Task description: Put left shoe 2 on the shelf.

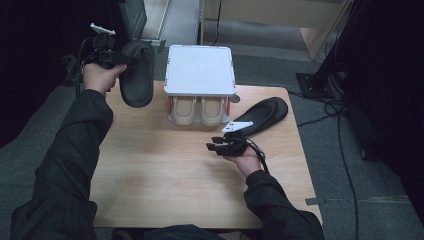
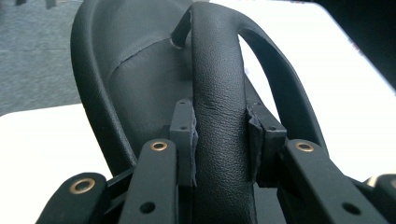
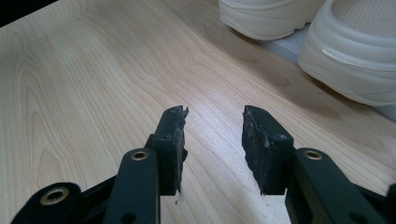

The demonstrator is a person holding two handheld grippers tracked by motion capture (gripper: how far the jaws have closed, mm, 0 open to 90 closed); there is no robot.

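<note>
A black sandal (image 1: 136,75) hangs in the air past the table's far left corner, sole side toward the rack. My left gripper (image 1: 116,59) is shut on its wide leather strap (image 2: 218,112), with a pad pressing each side. A second black sandal (image 1: 265,115) lies flat on the table right of the rack. My right gripper (image 1: 216,146) hovers low over the table in front of it, open with nothing between its pads (image 3: 173,144). A pair of cream shoes (image 1: 200,111) sits on the lower shelf of the white rack (image 1: 200,70); their toes (image 3: 355,60) show in the right gripper view.
The wooden table (image 1: 165,185) stands on grey carpet. The white rack is at the back middle. Cables (image 1: 345,150) trail over the floor on the right, near a black stand base (image 1: 315,82).
</note>
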